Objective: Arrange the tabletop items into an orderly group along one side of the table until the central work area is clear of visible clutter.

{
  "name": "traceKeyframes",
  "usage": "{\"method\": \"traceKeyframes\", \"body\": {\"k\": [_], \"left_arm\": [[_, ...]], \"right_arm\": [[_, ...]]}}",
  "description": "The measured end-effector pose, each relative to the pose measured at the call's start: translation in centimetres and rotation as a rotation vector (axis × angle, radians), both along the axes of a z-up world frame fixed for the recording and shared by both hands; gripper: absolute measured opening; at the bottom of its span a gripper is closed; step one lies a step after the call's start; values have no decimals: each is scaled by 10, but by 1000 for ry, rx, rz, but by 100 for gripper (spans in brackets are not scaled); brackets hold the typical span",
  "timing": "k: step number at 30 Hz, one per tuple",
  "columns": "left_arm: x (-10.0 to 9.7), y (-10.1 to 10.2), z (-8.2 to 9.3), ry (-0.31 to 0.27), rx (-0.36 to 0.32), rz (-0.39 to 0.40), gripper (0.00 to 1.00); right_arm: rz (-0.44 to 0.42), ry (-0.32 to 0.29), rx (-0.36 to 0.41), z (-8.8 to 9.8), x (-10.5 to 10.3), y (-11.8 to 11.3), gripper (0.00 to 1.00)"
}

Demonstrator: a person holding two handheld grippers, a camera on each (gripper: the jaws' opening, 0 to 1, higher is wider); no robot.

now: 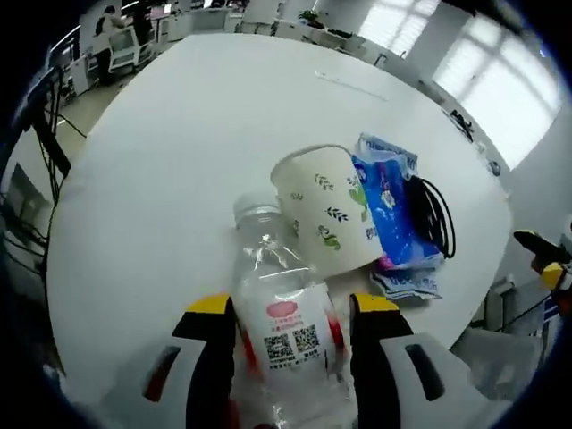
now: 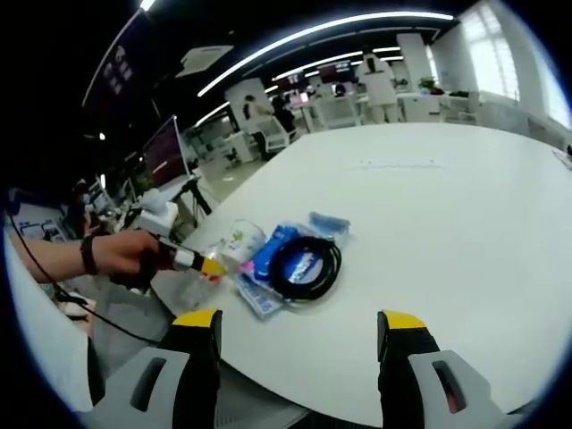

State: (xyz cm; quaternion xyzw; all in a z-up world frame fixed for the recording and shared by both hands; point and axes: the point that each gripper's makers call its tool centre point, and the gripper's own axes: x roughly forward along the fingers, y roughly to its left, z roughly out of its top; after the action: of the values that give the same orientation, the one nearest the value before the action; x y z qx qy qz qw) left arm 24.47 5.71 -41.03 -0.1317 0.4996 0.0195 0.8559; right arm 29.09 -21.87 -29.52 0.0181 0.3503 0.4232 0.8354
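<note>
A clear water bottle (image 1: pixel 281 304) with a red and white label sits between the jaws of my left gripper (image 1: pixel 293 308), which is shut on it near the table's edge. Just beyond it stands a paper cup (image 1: pixel 326 210) with a leaf print, touching a blue wipes pack (image 1: pixel 389 210). A black cable coil (image 1: pixel 438 214) lies on the pack. In the right gripper view the cup (image 2: pixel 239 239), pack (image 2: pixel 273 259) and coil (image 2: pixel 307 265) are grouped at the table's left edge. My right gripper (image 2: pixel 299 344) is open with nothing in it, over the table's near edge.
The white table (image 2: pixel 447 206) stretches wide behind the group. A second blue packet (image 2: pixel 329 223) lies behind the coil. A person's hand (image 2: pixel 125 255) holds the left gripper (image 2: pixel 198 262). Desks, chairs and people fill the office behind.
</note>
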Motion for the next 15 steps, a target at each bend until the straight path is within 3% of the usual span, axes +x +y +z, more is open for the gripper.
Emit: {"method": "traceKeyframes", "body": {"k": [8,15], "left_arm": [[-1,6,4,-36,-8,0,43],[-3,23,23,-96,10,29,41]], "right_arm": [[-19,-2,3,0,6,-5,72],[-14,-1,3,-1,9,-3,72]]}}
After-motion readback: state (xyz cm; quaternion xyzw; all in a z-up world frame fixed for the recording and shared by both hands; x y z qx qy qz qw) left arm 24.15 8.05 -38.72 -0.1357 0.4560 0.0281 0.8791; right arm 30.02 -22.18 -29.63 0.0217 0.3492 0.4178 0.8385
